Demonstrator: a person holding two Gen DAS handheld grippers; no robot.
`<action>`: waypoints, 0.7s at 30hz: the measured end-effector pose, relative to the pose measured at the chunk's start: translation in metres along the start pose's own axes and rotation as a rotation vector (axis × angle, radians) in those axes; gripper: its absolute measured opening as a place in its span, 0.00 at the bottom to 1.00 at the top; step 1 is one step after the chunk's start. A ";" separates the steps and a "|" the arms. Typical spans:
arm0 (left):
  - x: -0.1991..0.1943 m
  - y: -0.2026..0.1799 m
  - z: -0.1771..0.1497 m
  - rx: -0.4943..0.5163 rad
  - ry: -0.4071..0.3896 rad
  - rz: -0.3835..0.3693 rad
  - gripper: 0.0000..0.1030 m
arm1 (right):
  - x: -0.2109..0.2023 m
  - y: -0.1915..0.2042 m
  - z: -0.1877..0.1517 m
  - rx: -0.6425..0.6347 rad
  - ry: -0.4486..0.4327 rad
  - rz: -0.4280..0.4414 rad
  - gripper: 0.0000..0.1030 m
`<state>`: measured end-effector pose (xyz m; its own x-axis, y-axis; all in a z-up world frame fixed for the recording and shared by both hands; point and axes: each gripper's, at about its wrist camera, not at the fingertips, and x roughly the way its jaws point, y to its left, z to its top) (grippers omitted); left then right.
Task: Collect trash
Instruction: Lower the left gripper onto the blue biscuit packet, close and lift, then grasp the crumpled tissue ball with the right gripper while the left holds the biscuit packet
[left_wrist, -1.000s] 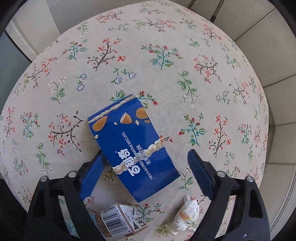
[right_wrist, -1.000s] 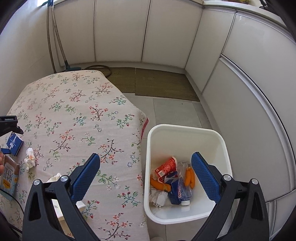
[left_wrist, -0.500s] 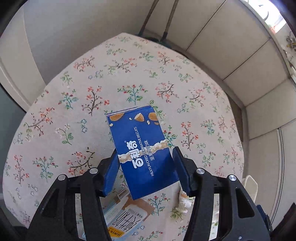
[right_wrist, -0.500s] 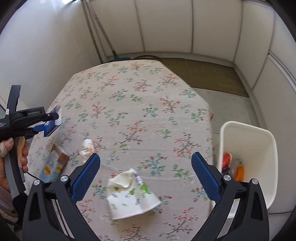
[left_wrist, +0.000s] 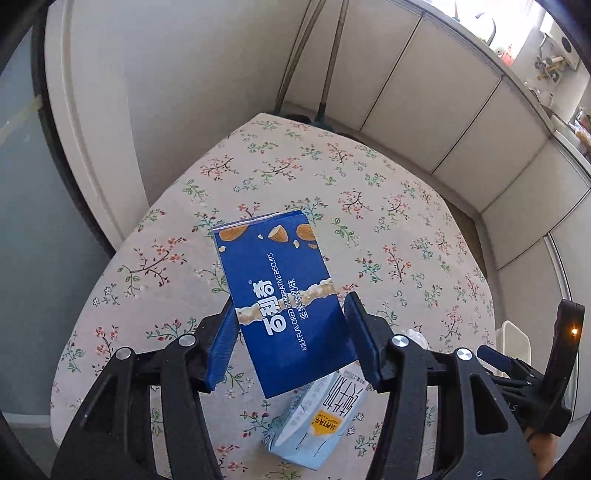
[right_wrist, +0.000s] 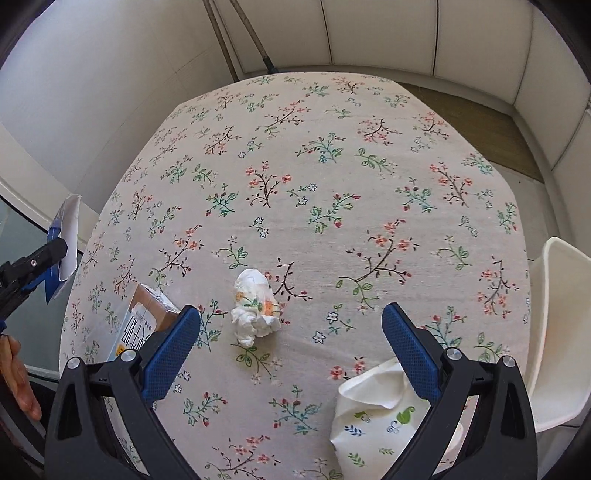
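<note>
The blue biscuit box (left_wrist: 284, 299) sits clamped between the two blue pads (left_wrist: 223, 345) of the left gripper (left_wrist: 290, 328), one pad pressed to each long side, and it is held up off the table (left_wrist: 388, 206), tilted with its almond-printed end pointing away from the camera. From the right wrist view the same box (right_wrist: 66, 236) shows edge-on at the far left, above the table's edge, in the left gripper (right_wrist: 55, 264). Just under the box lies a light-blue milk carton (left_wrist: 317, 421) on its side on the floral cloth; in the right view it (right_wrist: 138, 325) is partly hidden behind the right gripper's left finger. A crumpled tissue (right_wrist: 255, 306) with orange and green print lies on the cloth, well apart from the carton and ahead of the right gripper (right_wrist: 291, 354), whose fingers (right_wrist: 410, 350) are spread wide with nothing between them. A crushed white paper cup (right_wrist: 376, 410) with small leaf prints lies close under the right finger; whether they touch cannot be told. A white bin (right_wrist: 557, 325) stands off the table's right edge, its contents out of sight here. White cabinet panels (left_wrist: 443, 92) line the wall behind the table, and a person's fingers (right_wrist: 18, 380) show at the lower left of the right view.
</note>
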<state>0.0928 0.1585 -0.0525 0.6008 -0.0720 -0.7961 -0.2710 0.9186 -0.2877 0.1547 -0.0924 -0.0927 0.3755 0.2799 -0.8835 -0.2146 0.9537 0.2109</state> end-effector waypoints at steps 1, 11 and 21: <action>0.001 0.003 0.001 -0.009 0.004 -0.006 0.52 | 0.004 0.003 0.001 -0.005 0.007 -0.006 0.92; 0.011 0.012 -0.001 -0.025 0.045 -0.029 0.52 | 0.045 0.030 0.002 -0.048 0.089 -0.016 0.65; 0.015 0.008 -0.002 -0.004 0.054 -0.021 0.52 | 0.048 0.032 0.001 -0.057 0.093 0.015 0.33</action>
<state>0.0981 0.1642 -0.0685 0.5648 -0.1126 -0.8175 -0.2615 0.9152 -0.3067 0.1670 -0.0485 -0.1283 0.2870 0.2801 -0.9161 -0.2713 0.9409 0.2027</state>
